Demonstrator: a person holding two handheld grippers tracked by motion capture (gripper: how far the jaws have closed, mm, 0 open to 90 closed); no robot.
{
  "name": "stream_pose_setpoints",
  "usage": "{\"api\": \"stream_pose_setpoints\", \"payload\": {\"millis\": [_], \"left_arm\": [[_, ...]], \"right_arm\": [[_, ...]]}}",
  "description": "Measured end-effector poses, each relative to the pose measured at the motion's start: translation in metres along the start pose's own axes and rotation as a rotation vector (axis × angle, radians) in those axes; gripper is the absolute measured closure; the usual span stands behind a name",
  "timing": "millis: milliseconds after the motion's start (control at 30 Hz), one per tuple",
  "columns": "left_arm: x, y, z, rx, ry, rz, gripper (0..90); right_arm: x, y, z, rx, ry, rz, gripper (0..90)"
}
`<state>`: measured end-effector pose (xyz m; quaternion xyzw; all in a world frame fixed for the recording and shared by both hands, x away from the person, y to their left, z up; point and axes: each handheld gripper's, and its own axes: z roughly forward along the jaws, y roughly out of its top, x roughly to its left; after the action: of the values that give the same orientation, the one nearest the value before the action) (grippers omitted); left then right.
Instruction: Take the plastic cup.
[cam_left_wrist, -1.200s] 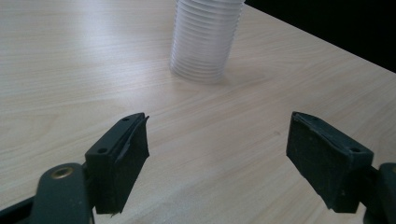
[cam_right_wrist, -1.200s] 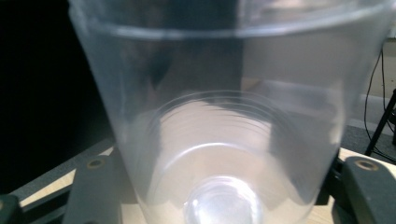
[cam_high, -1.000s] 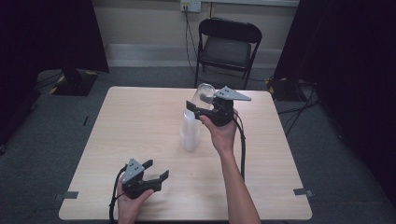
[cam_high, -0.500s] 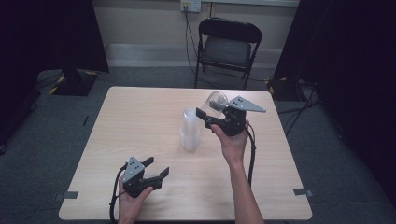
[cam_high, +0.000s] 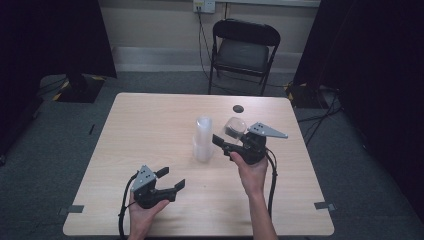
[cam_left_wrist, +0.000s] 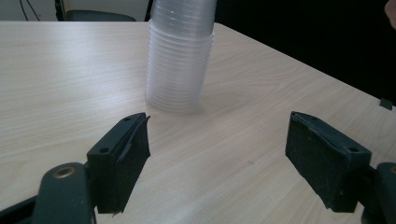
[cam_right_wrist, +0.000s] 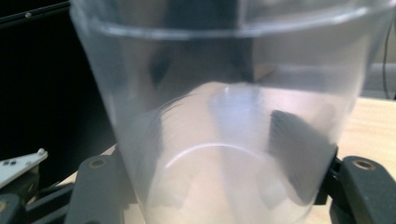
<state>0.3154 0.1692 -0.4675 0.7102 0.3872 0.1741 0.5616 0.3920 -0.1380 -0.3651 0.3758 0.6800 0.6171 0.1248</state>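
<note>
A stack of clear plastic cups (cam_high: 203, 140) stands upside down near the middle of the wooden table (cam_high: 150, 120). Just right of the stack, my right gripper (cam_high: 229, 138) is shut on a single clear cup (cam_high: 234, 127), held tilted above the table. In the right gripper view that cup (cam_right_wrist: 224, 93) sits between the two black jaws of the right gripper (cam_right_wrist: 224, 186). My left gripper (cam_high: 171, 179) rests near the front edge, open and holding nothing. In the left gripper view the stack (cam_left_wrist: 180, 56) stands beyond the left gripper (cam_left_wrist: 219, 158), whose jaws are spread wide.
A black folding chair (cam_high: 245, 47) stands behind the table's far edge. A small dark round hole (cam_high: 238, 108) marks the tabletop at the back right. Bare wood lies left of the stack and between the two hands.
My right gripper has carried the single cup away from the stack, rightwards and towards the person. The left gripper has barely moved.
</note>
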Motion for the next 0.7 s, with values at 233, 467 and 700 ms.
{"api": "stream_pose_setpoints", "payload": {"millis": [233,467,700], "left_arm": [[-0.003,0.003,0.000,-0.029,-0.012,0.026,23.2],[-0.008,0.006,0.005,-0.010,-0.031,0.054,23.6],[-0.013,0.008,0.009,-0.016,-0.052,0.067,24.9]], "right_arm": [[-0.001,-0.026,-0.001,0.029,0.068,0.125,35.6],[0.003,-0.047,0.000,0.036,0.107,0.183,35.5],[0.007,-0.059,0.002,0.056,0.139,0.232,35.8]]}}
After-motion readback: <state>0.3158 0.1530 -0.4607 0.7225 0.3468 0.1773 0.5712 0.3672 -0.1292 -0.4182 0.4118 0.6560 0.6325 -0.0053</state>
